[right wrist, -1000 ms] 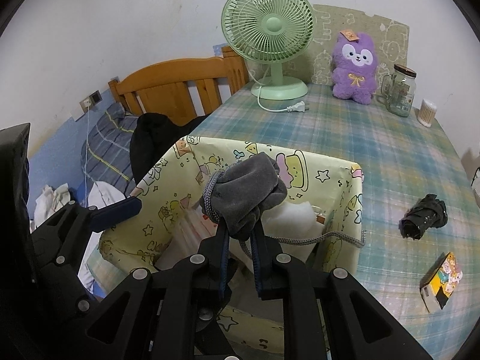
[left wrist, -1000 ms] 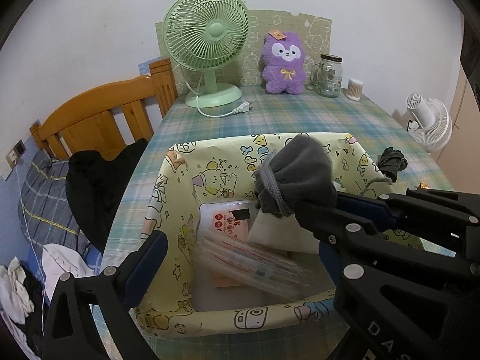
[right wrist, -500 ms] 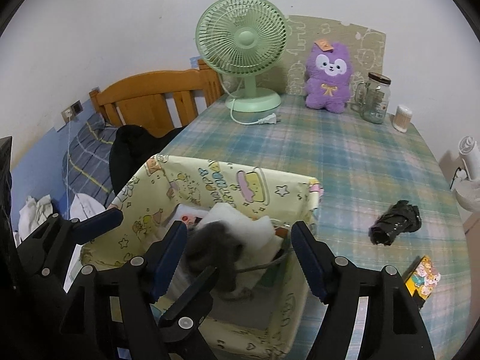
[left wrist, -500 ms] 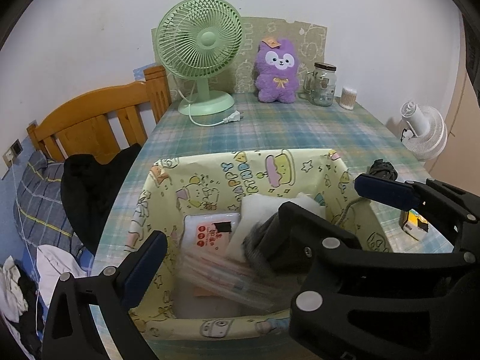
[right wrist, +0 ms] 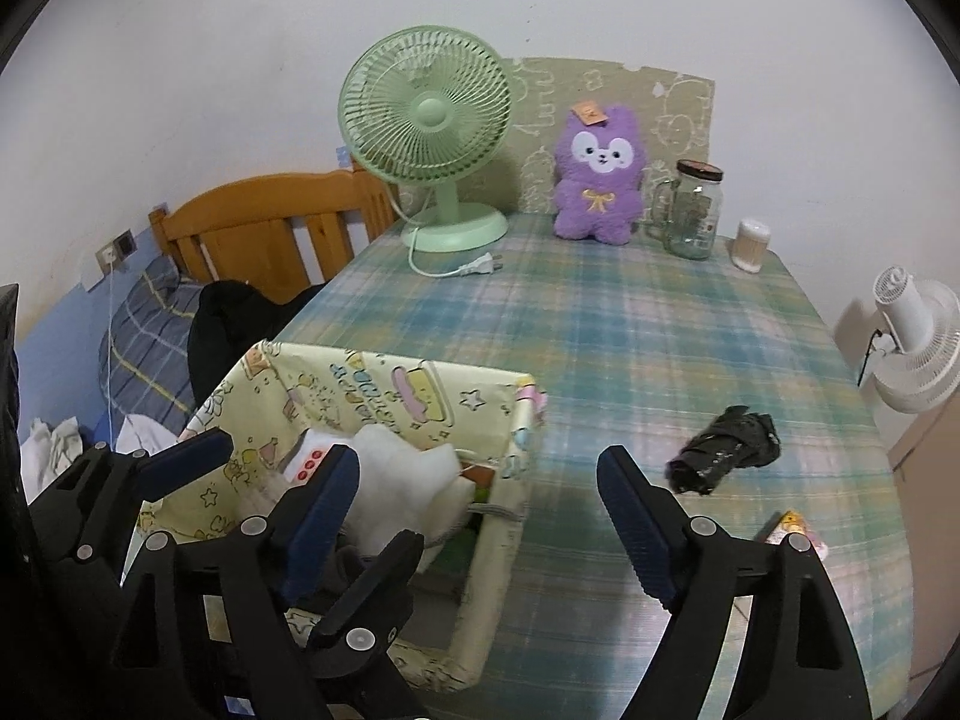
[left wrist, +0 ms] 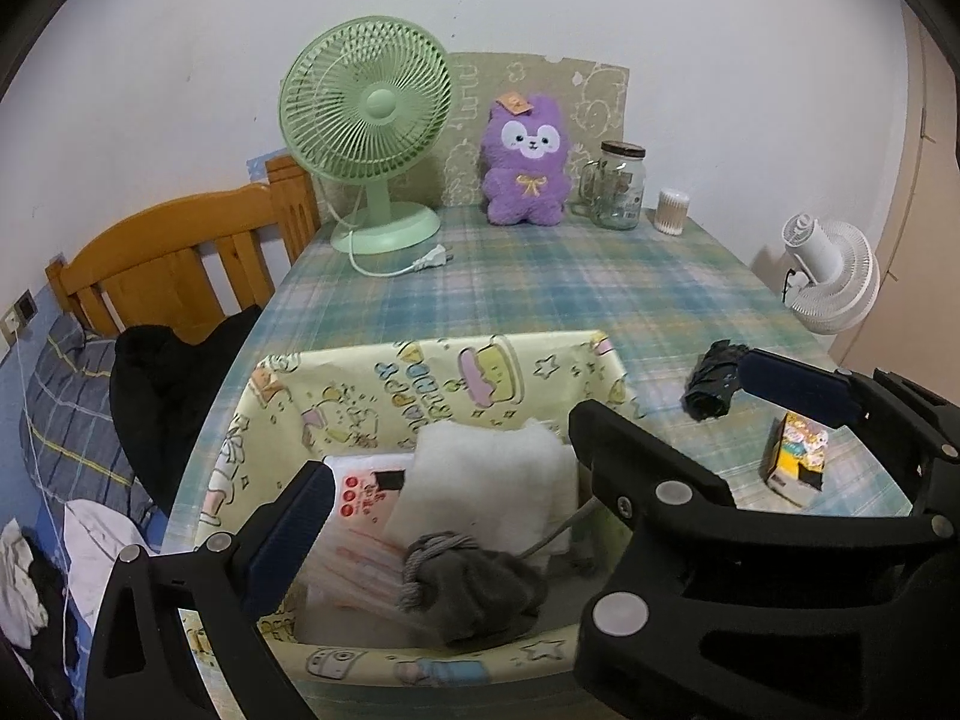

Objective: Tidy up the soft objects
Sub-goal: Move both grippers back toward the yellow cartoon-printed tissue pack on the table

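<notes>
Currently logged: grey drawstring pouch (left wrist: 474, 591) sat inside the yellow cartoon-print bin (left wrist: 420, 372), near the front wall, resting against a clear plastic pack (left wrist: 354, 552) and just below a white foam pad (left wrist: 486, 486). Its cord knot faced up-left; a loose grey cord trailed right toward the bin's side wall. Image of the pouch was slightly blurred.

Left tool (left wrist: 534, 432) was spread wide, nothing between the fingers. One blue pad (left wrist: 288, 534) hung over the bin's left front area, the other pad (left wrist: 792, 384) was out over the counter (left wrist: 540, 294) near a crumpled black bag (left wrist: 711, 381).

Right tool (right wrist: 474, 504) was also spread apart and empty, with its left finger (right wrist: 318, 510) over the bin and its right finger (right wrist: 636, 522) over bare counter beside the bin. From the right wrist view the pouch was mostly hidden behind tool parts.

Bin stood at the near-left part of the counter. Small yellow carton (left wrist: 795, 459) lay right of it, near the black bag. At the far end: green fan (left wrist: 369, 138), purple plush (left wrist: 528, 162), glass jar (left wrist: 618, 186), cotton swab tub (left wrist: 672, 211). Wooden bed frame (left wrist: 180, 264) was to the left.
</notes>
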`<state>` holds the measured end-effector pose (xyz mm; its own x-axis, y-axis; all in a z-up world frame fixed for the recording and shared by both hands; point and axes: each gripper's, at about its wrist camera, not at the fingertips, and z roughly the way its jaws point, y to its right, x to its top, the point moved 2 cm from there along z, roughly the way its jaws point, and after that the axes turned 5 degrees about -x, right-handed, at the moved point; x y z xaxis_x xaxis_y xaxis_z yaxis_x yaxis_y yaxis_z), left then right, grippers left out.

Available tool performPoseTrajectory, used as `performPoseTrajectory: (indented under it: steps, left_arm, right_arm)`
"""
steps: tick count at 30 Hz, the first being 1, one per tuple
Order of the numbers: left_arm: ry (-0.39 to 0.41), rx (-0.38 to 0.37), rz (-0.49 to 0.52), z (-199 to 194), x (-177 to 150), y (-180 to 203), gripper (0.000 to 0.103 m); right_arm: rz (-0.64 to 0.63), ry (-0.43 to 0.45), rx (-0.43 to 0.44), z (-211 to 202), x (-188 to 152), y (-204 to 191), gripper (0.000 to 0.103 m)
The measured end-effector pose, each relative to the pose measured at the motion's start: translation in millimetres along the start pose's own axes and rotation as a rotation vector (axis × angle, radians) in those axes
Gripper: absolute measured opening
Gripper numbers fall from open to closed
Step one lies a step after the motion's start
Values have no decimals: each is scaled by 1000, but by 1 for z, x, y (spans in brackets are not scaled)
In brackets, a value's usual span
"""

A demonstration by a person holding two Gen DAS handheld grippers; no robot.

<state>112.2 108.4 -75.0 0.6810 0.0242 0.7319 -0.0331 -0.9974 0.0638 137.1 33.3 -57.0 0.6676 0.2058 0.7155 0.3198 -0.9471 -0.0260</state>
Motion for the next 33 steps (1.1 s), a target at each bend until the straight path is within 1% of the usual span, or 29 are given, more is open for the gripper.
performPoseTrajectory:
  steps: [12, 22, 33]
  left_arm:
    - [58, -17, 19, -15, 15, 36, 102]
    - [97, -33, 51, -25, 24, 66, 103]
    - [132, -48, 83, -33, 31, 96, 103]
  right_arm:
    - [52, 70, -57, -31, 4, 36, 93]
    - [94, 117, -137, -57, 3, 64, 95]
    - [127, 156, -168, -77, -1, 91, 97]
